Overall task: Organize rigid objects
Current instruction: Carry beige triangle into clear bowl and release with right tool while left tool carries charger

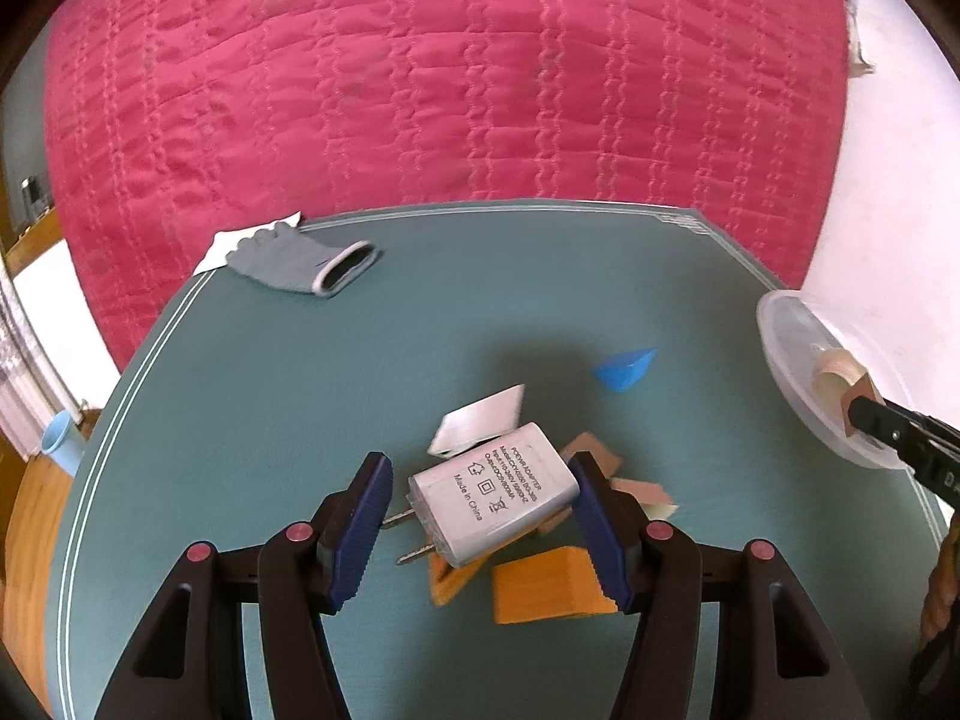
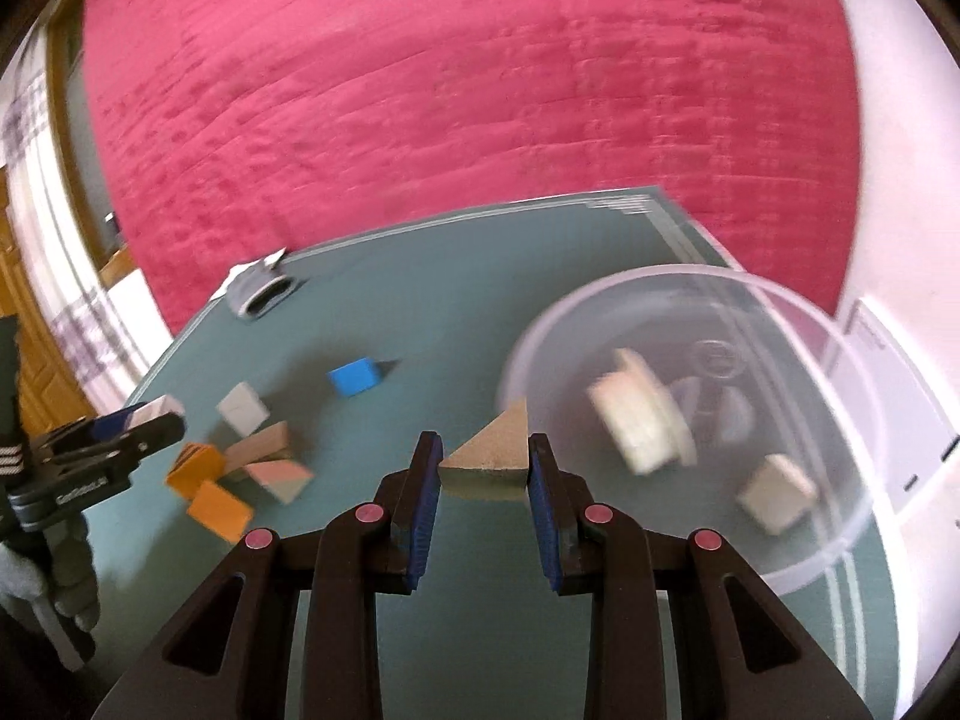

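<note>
Far left, on the teal desk [image 1: 252, 396], a grey glove [image 1: 303, 261] lies near the back edge, partly over a white sheet of paper [image 1: 231, 243]. A light blue cup [image 1: 60, 441] stands off the desk's left side.

The left gripper [image 1: 480, 531] hangs over a pile of blocks near the desk's middle. Its jaws are apart. A white power adapter [image 1: 492, 501] lies between them; the right pad touches or nearly touches its edge, the left pad stands clear of it, and its two prongs point toward the left pad. A white block [image 1: 480, 420] lies just behind the adapter. Orange blocks [image 1: 546, 591] and tan blocks [image 1: 600, 462] lie under and beside the adapter. A blue block [image 1: 624, 369] sits apart, further back and right.

The right gripper [image 2: 485, 474] has its jaws clamped on a tan triangular wooden block [image 2: 495, 444], held at its base corners with the apex pointing forward, at the near rim of a clear plastic bowl [image 2: 840, 372]. The bowl stands at the desk's right side. Inside it lie a pale spool-shaped piece [image 2: 642, 426] and a pale block [image 2: 777, 495]; both are blurred. A red quilted bedcover [image 1: 450, 72] fills the background.
</note>
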Demonstrator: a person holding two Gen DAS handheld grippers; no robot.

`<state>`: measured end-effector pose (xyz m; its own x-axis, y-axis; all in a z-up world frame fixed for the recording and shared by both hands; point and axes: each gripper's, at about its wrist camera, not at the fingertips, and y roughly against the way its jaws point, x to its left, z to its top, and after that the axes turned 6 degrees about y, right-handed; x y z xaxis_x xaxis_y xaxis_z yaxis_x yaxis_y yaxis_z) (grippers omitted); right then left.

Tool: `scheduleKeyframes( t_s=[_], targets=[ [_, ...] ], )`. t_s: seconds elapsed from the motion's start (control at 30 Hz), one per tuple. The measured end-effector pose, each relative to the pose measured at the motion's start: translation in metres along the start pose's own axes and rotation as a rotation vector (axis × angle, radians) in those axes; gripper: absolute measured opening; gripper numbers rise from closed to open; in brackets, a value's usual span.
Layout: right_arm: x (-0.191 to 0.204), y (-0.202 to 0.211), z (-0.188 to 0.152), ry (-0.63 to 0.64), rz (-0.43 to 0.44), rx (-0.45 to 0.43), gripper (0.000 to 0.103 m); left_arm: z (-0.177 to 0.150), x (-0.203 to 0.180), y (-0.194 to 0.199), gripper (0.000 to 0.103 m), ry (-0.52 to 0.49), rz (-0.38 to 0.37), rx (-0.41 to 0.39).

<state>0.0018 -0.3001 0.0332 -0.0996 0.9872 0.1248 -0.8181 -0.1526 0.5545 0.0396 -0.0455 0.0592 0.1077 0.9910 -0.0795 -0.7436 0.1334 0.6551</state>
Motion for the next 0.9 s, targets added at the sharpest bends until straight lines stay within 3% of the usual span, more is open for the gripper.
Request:
scheduleKeyframes(
  t_s=[0.3,0.63,0.8,0.9],
  targets=[
    [-0.045,0.005,-0.006,-0.079,-0.128,-0.010,0.030,0.004,-0.030,0.000,0.063,-0.039,-0.039,0.001],
    [-0.064,0.010,-0.012,-0.129,-0.180,-0.027,0.032,0.007,-0.060,-0.004,0.063,-0.087,-0.083,0.005],
    [-0.069,0.014,-0.012,-0.154,-0.187,-0.042,0.046,0.010,-0.076,-0.006,0.063,-0.113,-0.118,0.011],
    [-0.067,0.012,-0.012,-0.141,-0.186,-0.040,0.046,0.011,-0.088,-0.006,0.064,-0.134,-0.139,0.011]
  ],
)
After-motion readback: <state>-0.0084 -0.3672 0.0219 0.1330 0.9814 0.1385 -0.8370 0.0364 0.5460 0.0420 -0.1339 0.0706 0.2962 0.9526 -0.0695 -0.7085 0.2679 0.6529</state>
